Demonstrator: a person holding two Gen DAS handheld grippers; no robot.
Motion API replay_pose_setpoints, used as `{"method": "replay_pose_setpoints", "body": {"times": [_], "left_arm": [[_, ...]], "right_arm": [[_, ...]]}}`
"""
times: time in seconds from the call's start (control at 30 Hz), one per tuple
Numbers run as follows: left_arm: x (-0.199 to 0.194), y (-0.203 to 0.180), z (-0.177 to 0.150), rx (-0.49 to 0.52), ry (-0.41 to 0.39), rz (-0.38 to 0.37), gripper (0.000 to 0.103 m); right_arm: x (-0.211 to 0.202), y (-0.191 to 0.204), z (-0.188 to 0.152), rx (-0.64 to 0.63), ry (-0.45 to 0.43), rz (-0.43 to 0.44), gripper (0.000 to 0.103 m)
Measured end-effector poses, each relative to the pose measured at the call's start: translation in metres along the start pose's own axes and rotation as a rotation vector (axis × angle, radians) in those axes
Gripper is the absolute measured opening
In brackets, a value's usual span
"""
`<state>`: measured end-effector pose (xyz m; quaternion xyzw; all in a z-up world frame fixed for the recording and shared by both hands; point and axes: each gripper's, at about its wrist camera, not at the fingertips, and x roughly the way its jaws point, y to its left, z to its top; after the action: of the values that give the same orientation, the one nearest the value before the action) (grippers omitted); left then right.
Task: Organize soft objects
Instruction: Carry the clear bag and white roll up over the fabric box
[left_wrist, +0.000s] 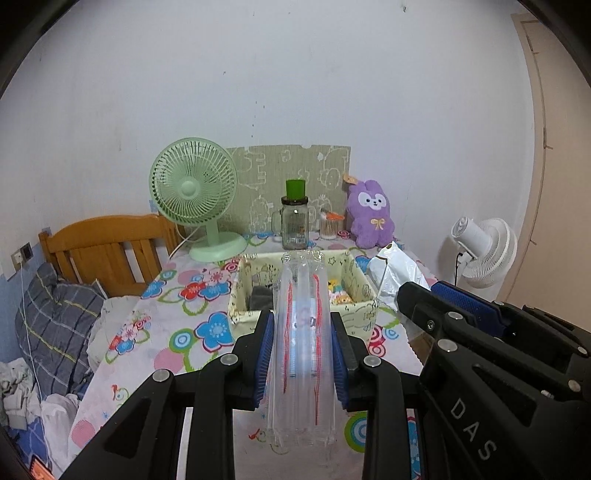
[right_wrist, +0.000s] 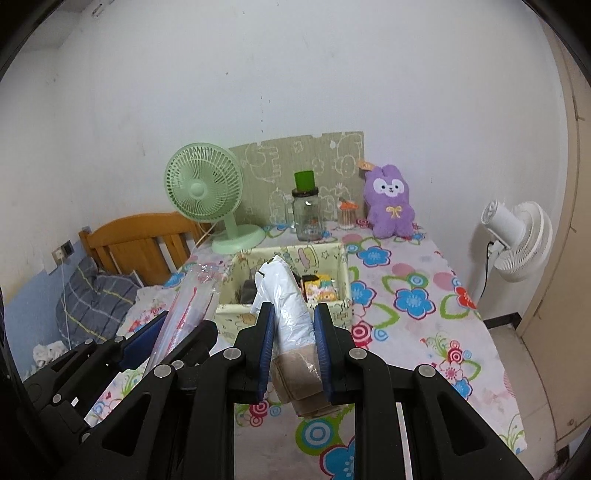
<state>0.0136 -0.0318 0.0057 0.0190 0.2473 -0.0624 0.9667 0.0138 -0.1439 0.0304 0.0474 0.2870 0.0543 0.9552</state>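
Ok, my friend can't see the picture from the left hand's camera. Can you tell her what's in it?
The left gripper is shut on a clear plastic packet with red lines, held above a table with a flowery cloth. Behind it sits a pale fabric box, then a green fan, a glass jar and a purple plush bunny. The right gripper shows on the right.

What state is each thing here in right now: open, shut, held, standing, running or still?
Left claw: shut on the clear plastic pack, held above the table.
Right claw: shut on the white bag.
Fabric basket: open-topped, small items inside.
Glass jar: upright, lidded.
Green fan: standing; running or not, cannot tell.
White fan: upright beside the table.
Purple plush: sitting upright against the wall.
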Motion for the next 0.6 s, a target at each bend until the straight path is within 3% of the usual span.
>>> {"method": "replay_pose_setpoints", "body": {"times": [0.6], "left_arm": [[0.031, 0.006, 0.023, -0.012, 0.003, 0.008, 0.029]], "right_arm": [[0.033, -0.002, 0.024, -0.004, 0.005, -0.004, 0.025]]}}
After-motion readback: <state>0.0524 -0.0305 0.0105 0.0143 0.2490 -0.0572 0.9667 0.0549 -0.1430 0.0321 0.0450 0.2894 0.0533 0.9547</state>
